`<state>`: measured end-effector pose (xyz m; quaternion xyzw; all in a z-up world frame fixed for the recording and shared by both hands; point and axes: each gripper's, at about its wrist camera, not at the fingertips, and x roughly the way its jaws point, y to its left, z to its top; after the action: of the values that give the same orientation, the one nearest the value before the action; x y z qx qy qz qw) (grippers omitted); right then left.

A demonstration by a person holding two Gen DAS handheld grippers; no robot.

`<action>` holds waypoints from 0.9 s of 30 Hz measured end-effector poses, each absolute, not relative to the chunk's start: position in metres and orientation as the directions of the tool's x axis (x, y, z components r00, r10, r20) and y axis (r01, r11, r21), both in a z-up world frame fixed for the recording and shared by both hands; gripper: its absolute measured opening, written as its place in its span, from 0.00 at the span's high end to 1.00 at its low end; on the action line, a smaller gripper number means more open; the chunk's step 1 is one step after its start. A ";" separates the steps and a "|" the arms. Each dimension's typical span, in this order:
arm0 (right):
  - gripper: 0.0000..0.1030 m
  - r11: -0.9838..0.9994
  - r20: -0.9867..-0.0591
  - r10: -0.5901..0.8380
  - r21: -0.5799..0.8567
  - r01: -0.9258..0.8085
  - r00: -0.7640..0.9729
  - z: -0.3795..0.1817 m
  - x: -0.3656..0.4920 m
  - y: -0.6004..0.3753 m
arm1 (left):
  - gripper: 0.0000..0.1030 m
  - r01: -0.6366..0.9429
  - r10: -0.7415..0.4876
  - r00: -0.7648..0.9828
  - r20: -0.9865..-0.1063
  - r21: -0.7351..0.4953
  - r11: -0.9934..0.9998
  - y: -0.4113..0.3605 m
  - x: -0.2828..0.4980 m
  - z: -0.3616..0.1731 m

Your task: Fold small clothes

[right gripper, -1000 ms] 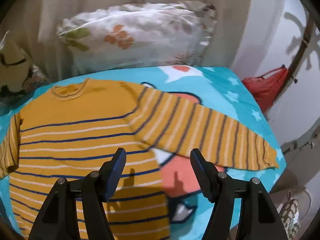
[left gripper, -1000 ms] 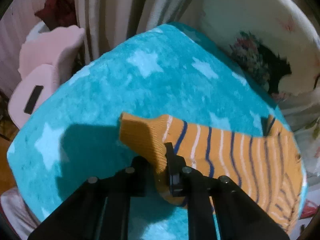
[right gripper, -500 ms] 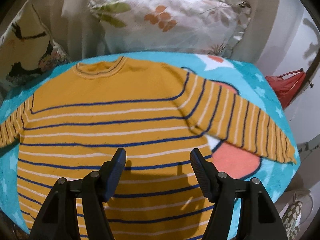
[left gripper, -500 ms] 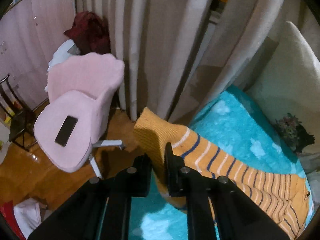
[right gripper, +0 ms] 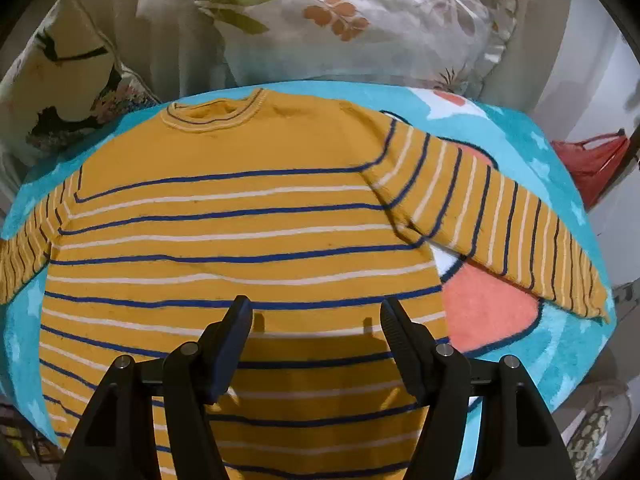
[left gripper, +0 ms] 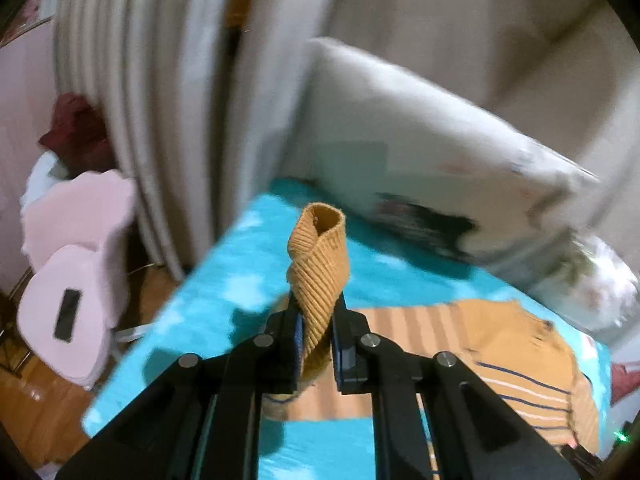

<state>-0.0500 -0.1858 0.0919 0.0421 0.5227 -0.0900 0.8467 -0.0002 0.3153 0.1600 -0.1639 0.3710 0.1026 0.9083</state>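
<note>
Currently the sweater [right gripper: 240,216] lies flat on the blanket [right gripper: 552,328], filling the frame centre, right sleeve still spread toward the right edge. Left gripper [left gripper: 316,344] is clamped on the left cuff [left gripper: 320,264], raised above the blanket. Right gripper [right gripper: 316,320] hovers wide apart, empty. Folding has barely started; both sleeves and body remain.

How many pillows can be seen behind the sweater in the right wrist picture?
2. A leaf-print pillow stands behind the sweater, at the top centre. A second pillow with a dark print leans at the upper left. More may be hidden outside the view.
</note>
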 end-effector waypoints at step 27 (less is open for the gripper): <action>0.31 0.964 -0.871 0.124 0.219 0.150 0.476 0.085 -0.074 -0.333 | 0.46 0.183 -0.401 0.429 -0.809 -0.357 0.916 -0.094 -0.008 0.091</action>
<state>-0.0736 -0.3328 0.0845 0.1339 0.5119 -0.0079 0.8485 -0.0084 -0.0936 0.0914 -0.1081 0.5050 -0.1743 0.8384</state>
